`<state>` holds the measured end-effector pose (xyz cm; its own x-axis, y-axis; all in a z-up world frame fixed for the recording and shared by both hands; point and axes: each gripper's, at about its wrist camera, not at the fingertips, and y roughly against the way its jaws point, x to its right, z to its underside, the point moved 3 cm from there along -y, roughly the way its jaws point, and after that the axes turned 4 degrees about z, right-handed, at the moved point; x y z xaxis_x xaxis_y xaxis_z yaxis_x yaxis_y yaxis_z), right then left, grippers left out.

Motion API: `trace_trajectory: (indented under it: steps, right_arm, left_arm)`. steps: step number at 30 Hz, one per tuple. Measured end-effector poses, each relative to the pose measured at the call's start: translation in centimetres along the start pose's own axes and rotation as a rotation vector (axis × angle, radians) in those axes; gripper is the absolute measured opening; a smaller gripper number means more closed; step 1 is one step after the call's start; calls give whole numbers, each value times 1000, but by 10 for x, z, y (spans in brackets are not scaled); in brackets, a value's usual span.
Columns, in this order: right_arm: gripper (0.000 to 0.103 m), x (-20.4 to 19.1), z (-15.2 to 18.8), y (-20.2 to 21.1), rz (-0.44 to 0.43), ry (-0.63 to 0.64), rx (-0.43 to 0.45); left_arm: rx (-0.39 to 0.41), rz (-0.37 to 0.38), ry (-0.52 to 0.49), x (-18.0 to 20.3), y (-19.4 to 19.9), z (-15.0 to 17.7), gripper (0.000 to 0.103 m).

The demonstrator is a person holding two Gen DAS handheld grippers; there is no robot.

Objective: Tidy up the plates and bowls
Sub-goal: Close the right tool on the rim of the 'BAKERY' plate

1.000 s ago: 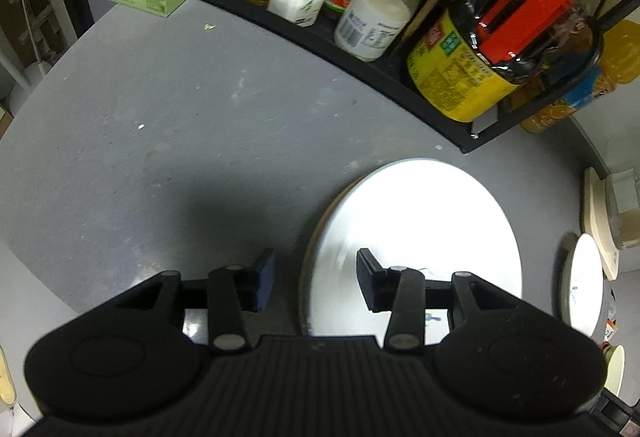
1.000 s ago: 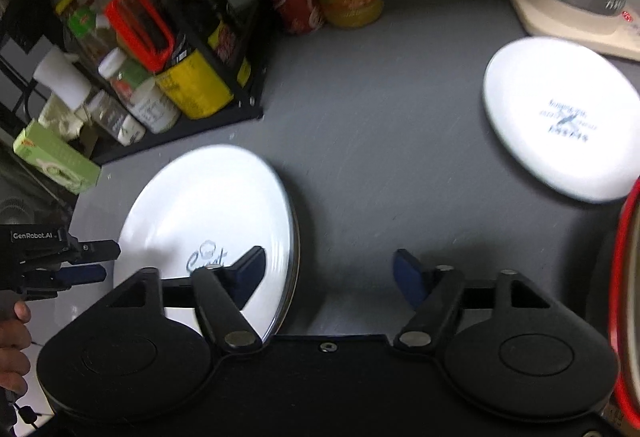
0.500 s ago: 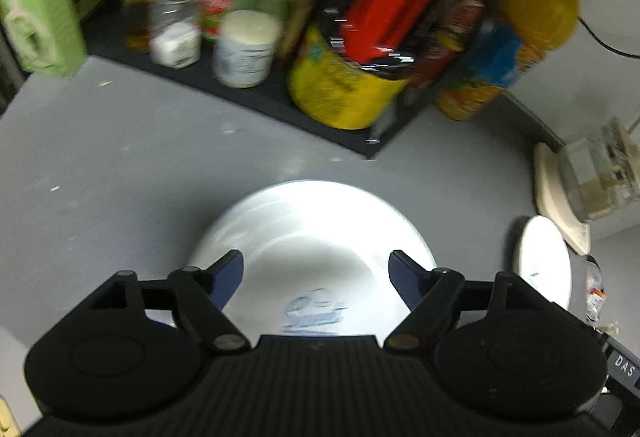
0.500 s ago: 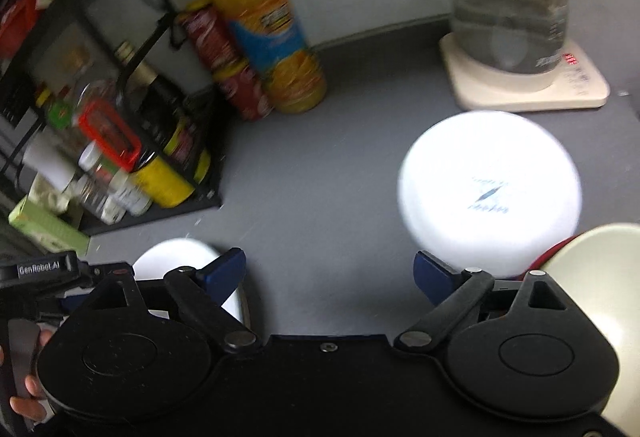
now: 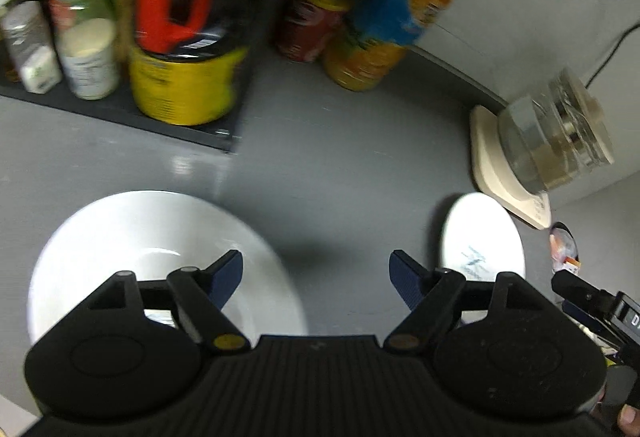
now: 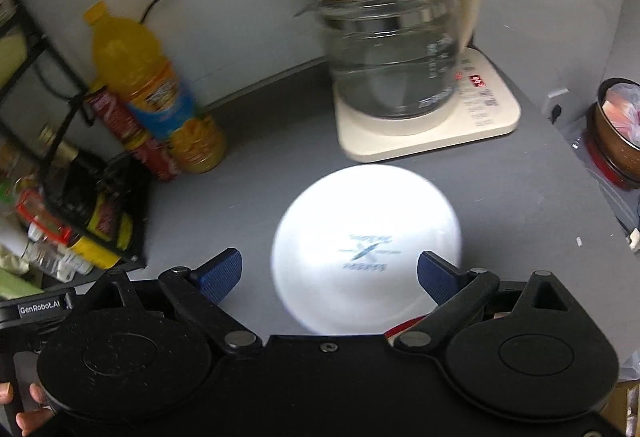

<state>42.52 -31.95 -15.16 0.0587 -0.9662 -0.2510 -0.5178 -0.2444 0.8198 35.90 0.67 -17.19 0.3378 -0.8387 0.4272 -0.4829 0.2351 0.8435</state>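
On a grey kitchen counter, w/ both tools hovering: the right gripper (image 6: 329, 275) hangs above the worktop w/ its blue-padded jaws spread wide and nothing between them, lined up roughly over a small white plate (image 6: 366, 249) that bears a faint blue logo and lies flat on the counter (image 6: 520, 205), near the cream base of a glass kettle (image 6: 394, 49). A sliver of red rim shows just under the plate's near edge, too hidden to identify. The left gripper (image 5: 316, 277) is likewise wide open and empty, its left pad over the rim of a larger white dish (image 5: 120, 229), prob. a shallow bowl or deep plate, resting on the counter in front of a black condiment rack (image 5: 120, 117); the logo plate (image 5: 482, 237) sits well apart to that tool's right. Beyond, an orange drink bottle (image 6: 152, 89) and red cans stand by the wall, and a brown bowl (image 6: 616, 133) w/ a pink-and-white bag inside sits at the far right edge. Judging from this, the job is at an early pick-up stage: neither dish is gripped or stacked yet. The next move likely calls for lowering the right tool so one pad slips under the plate's rim, then closing firmly; a thin glazed edge lying flat could slide away or slip from the pads, so approach angle matters. Motion blur softens detail throughout.
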Motion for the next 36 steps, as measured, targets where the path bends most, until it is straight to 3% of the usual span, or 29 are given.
trace_trajectory:
  steps: [7,22,26,31,36]
  right_arm:
    - [82,41,-18,-19,17,-39,-58]
    - [68,95,-24,-85,30,-81,-255]
    - [62,98,-22,-99,15,-68,-300]
    - [43,103,-24,-112,-7,-82,-332]
    - [35,104,-26,-119,-26,-80,-349]
  left_arm:
    - [-42,20,-15,44,-35,-4,79]
    - [-156,26,10,103,-120,6,74]
    - [-177,27,18,107,-134,9,63]
    - [-202,29,42,107,-149,13,51]
    - [-208,43,59,108,-153,14,39]
